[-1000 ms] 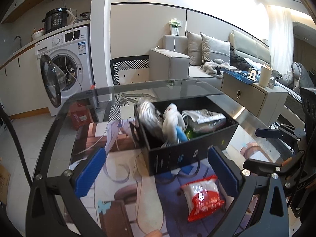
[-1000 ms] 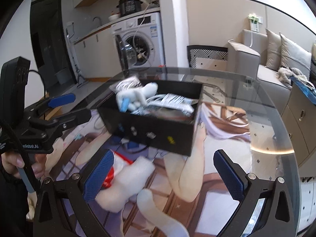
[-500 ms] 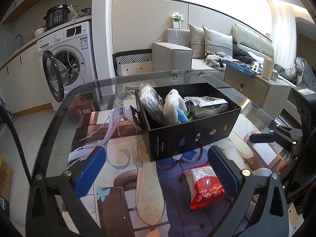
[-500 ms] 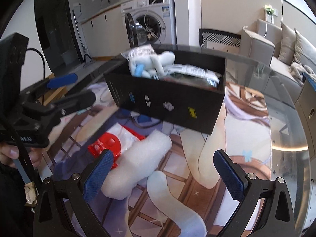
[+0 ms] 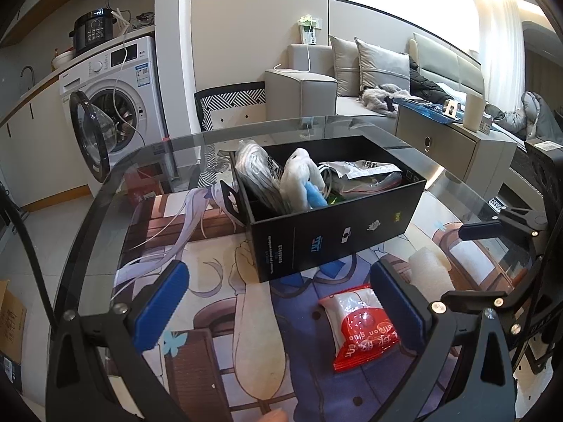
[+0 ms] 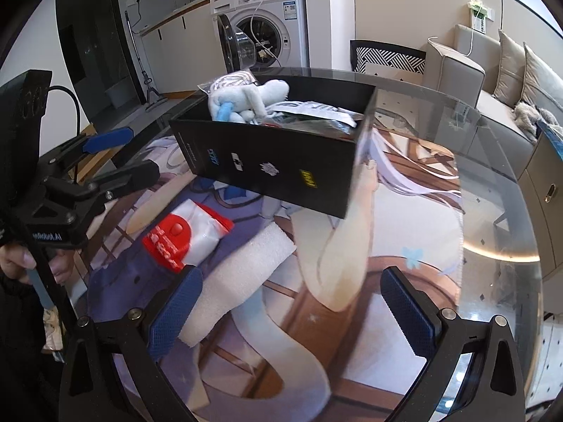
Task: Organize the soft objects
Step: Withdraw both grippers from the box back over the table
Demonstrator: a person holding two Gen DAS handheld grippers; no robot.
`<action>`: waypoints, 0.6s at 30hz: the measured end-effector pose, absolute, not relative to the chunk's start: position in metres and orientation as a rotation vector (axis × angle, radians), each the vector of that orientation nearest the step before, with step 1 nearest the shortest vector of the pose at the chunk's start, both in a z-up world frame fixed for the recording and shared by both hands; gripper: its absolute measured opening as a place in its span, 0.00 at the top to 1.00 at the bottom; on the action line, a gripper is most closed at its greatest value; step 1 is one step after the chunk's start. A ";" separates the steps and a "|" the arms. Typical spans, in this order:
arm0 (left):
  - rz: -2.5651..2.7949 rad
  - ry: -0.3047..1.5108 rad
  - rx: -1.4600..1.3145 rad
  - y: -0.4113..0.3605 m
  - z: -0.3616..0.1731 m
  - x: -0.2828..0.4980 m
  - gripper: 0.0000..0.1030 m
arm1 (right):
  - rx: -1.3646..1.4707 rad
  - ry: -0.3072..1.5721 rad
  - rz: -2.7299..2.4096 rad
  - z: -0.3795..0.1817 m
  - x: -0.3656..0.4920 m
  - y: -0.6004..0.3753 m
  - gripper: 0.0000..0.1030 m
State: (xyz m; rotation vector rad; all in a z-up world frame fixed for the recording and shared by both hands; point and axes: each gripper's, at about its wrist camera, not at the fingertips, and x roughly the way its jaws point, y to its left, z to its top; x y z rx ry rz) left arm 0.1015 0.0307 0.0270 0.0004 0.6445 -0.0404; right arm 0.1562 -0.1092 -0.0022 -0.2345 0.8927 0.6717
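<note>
Both tools are over the round glass tabletop [image 5: 105, 190] with its printed cartoon mat, and neither one is carrying anything. The left tool [image 5: 278, 302] has its blue-padded fingers spread wide, nothing between them. The right tool [image 6: 288, 302] is just as wide open and empty, low over the mat.

The open black cardboard box [image 5: 337, 239] sits near the middle of the tabletop and it is already well stocked: a white plush toy with a blue patch [image 5: 304, 183], a clear bag of coiled white cable [image 5: 253, 165] and a crumpled silver-grey pouch [image 5: 362, 176] are all inside.

Two soft things are left out on the mat on the near side of the box. The red-and-white plastic snack packet [image 5: 362, 323] lies just inside the left tool's right finger. The white foam sheet [image 6: 242, 274] lies beside the packet, its near end touching or slipping under the right tool's left finger; which, I cannot tell.

So most of the job looks done, with two pickups to go. The right tool seems best placed for the foam, the left for the packet.
</note>
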 end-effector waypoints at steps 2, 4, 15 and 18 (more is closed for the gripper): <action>-0.042 0.646 0.001 0.030 0.027 0.101 0.00 | -0.248 0.890 0.654 -0.002 0.156 -0.114 0.00; -0.044 0.647 -0.001 0.029 0.027 0.101 0.00 | -0.265 0.898 0.631 -0.004 0.158 -0.116 0.00; -0.062 0.660 0.004 0.023 0.026 0.102 0.00 | -0.267 0.922 0.682 -0.009 0.153 -0.106 0.00; -0.066 0.664 0.004 0.022 0.026 0.102 0.00 | -0.279 0.931 0.704 -0.012 0.151 -0.099 0.00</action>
